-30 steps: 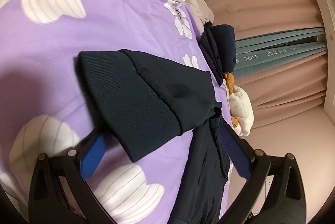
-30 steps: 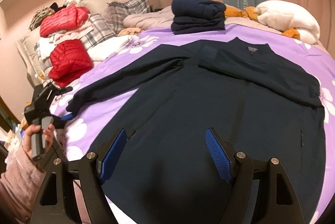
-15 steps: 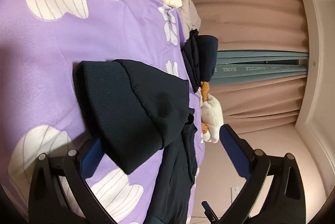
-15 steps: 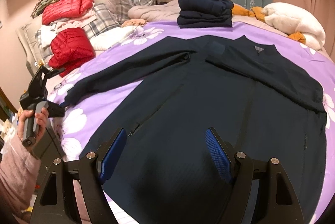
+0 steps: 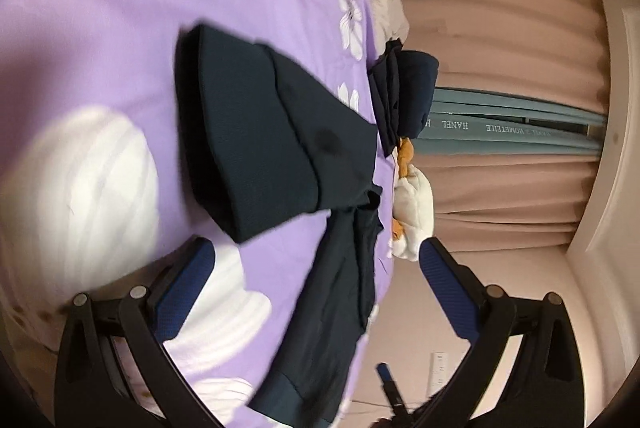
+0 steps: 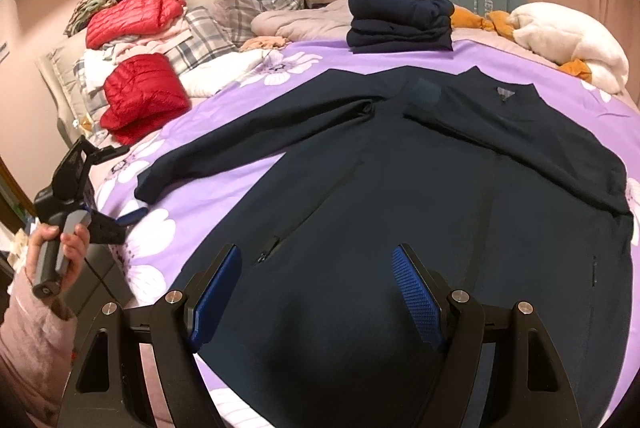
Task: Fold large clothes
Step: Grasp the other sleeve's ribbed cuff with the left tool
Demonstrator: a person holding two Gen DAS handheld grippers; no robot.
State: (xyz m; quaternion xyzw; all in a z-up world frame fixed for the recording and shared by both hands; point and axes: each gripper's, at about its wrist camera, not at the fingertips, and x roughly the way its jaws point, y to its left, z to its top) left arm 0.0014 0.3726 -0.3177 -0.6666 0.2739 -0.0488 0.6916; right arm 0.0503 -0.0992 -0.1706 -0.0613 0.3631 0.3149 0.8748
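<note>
Right wrist view only: whole navy jacket [image 6: 420,196] spread flat on purple floral bedspread [image 6: 224,184], one sleeve folded across the chest. Left wrist view: just the other sleeve's ribbed cuff [image 5: 256,148], close, blurred. Right gripper [image 6: 316,292] above the hem, jaws apart, empty. Left gripper [image 5: 316,280] hand-held at the bed edge, apart, short of the cuff. Folded navy pile [image 6: 400,16], red down jackets [image 6: 144,96] behind.

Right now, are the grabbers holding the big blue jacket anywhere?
No. Both the left gripper and right gripper are open and empty; the jacket lies loose on the bed.
</note>
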